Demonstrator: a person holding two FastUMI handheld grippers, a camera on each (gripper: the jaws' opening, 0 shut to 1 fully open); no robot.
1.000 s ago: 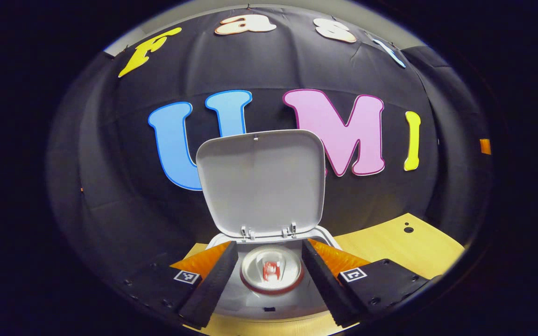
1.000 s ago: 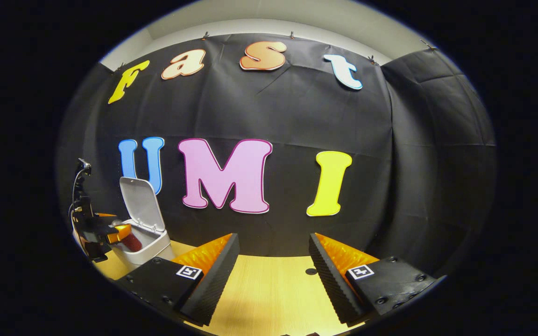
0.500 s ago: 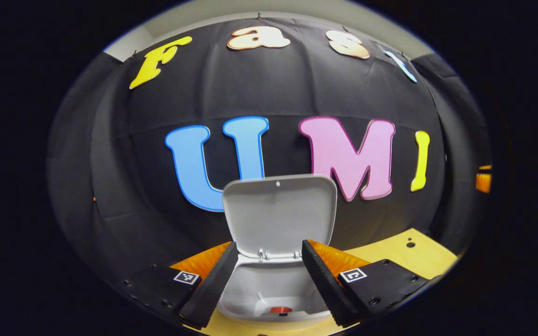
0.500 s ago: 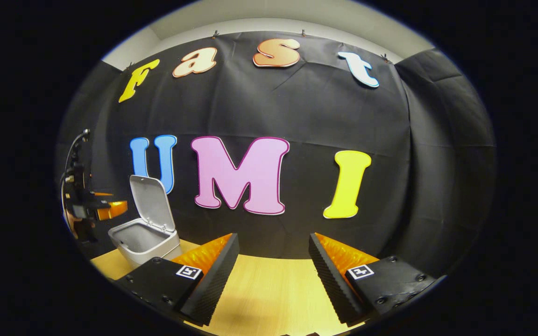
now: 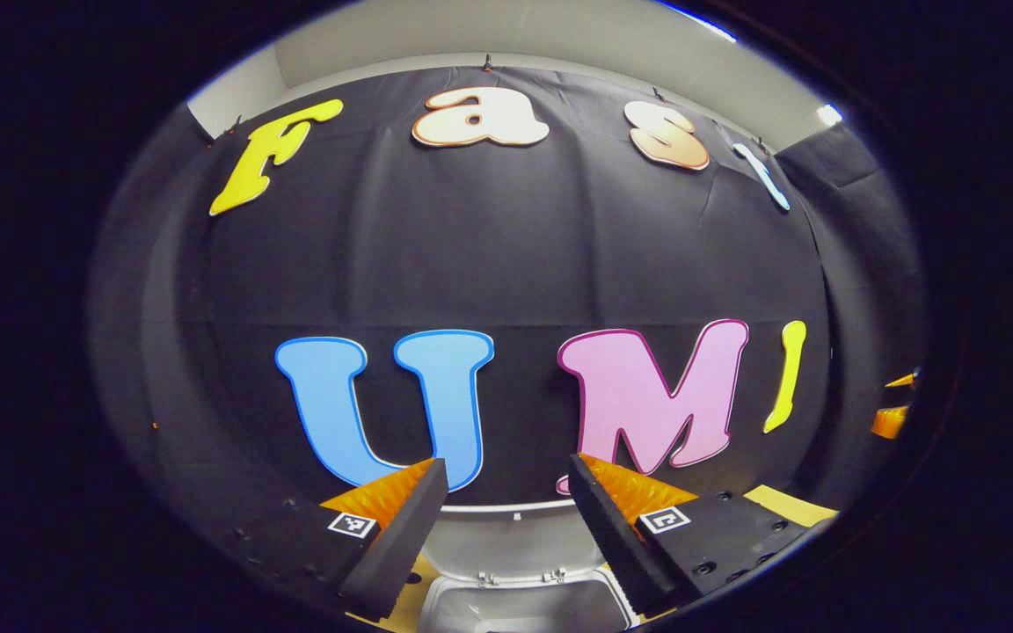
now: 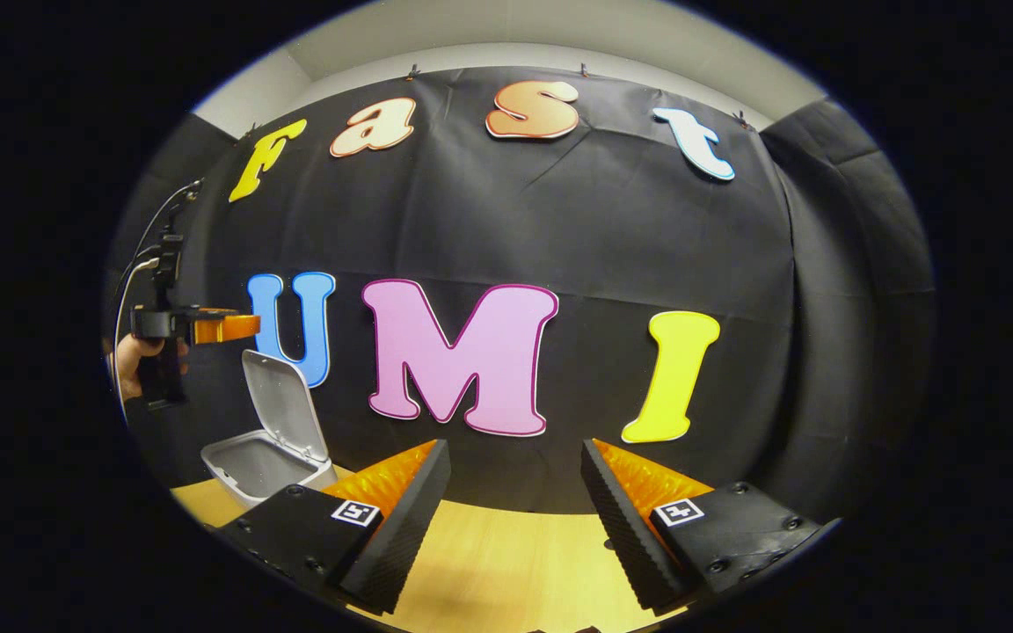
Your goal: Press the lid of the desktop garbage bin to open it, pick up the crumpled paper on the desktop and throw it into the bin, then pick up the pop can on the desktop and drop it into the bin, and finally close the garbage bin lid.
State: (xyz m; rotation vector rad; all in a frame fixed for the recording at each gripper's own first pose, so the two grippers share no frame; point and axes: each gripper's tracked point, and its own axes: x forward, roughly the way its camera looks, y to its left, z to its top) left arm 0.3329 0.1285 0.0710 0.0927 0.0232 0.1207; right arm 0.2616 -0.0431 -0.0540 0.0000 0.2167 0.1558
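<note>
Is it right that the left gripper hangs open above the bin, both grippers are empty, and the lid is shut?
Not quite: the lid stands open, tilted up behind the bin, as the right gripper view shows. The rest holds: the left gripper hangs open above the bin, and it and the right gripper are empty.

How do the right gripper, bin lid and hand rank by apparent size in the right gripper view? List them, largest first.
1. the right gripper, inflated by sitting nearest the camera
2. the bin lid
3. the hand, clearly smallest
</note>
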